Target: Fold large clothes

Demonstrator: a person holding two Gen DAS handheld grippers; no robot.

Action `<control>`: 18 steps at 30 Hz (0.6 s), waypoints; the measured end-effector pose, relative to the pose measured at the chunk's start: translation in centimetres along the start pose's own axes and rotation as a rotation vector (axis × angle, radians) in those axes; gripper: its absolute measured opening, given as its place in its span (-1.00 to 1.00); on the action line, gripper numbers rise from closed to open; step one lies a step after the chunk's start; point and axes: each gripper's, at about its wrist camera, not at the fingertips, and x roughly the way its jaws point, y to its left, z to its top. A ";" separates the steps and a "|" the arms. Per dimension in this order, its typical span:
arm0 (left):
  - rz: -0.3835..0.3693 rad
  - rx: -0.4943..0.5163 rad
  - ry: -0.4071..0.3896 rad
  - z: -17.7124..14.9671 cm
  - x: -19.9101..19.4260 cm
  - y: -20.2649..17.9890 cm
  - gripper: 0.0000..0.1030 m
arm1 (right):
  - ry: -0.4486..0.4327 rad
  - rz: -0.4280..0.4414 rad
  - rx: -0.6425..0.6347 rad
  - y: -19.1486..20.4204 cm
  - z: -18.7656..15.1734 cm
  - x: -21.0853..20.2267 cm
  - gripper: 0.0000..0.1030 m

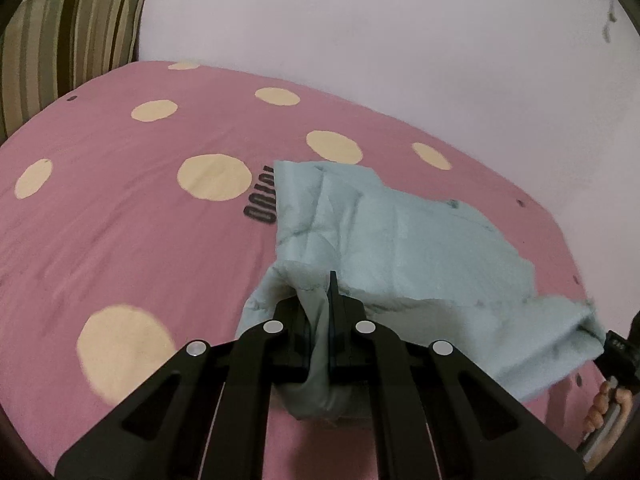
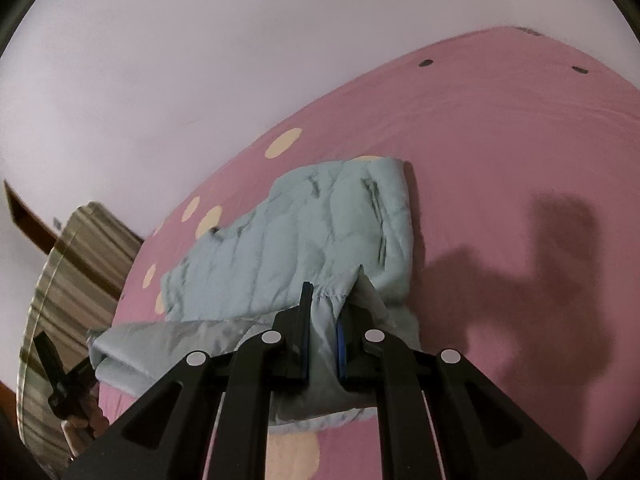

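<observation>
A pale blue quilted garment (image 1: 400, 240) lies partly folded on the pink bed sheet (image 1: 120, 208). My left gripper (image 1: 318, 292) is shut on its near left edge, with cloth bunched between the fingers and lifted off the sheet. My right gripper (image 2: 332, 292) is shut on the other near edge of the same garment (image 2: 304, 232), also lifted. The far part of the garment rests flat on the bed. The right gripper shows at the right edge of the left wrist view (image 1: 616, 356), the left gripper at the lower left of the right wrist view (image 2: 60, 376).
The pink sheet (image 2: 500, 152) has cream dots and dark print. A striped pillow (image 1: 68, 36) stands at the head of the bed, also in the right wrist view (image 2: 72, 280). A pale wall (image 1: 400, 32) runs along the bed's far side.
</observation>
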 end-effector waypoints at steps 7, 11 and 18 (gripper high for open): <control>0.046 0.009 0.074 2.0 7.8 0.3 -0.90 | 0.073 -0.055 0.009 -1.1 2.7 7.6 -0.82; 0.063 0.031 0.092 1.9 10.1 0.2 -0.89 | 0.104 -0.070 0.008 -1.9 2.6 10.1 -0.82; 0.085 0.068 0.078 2.2 10.2 -0.3 -0.88 | 0.101 -0.076 0.004 -1.6 2.8 10.5 -0.80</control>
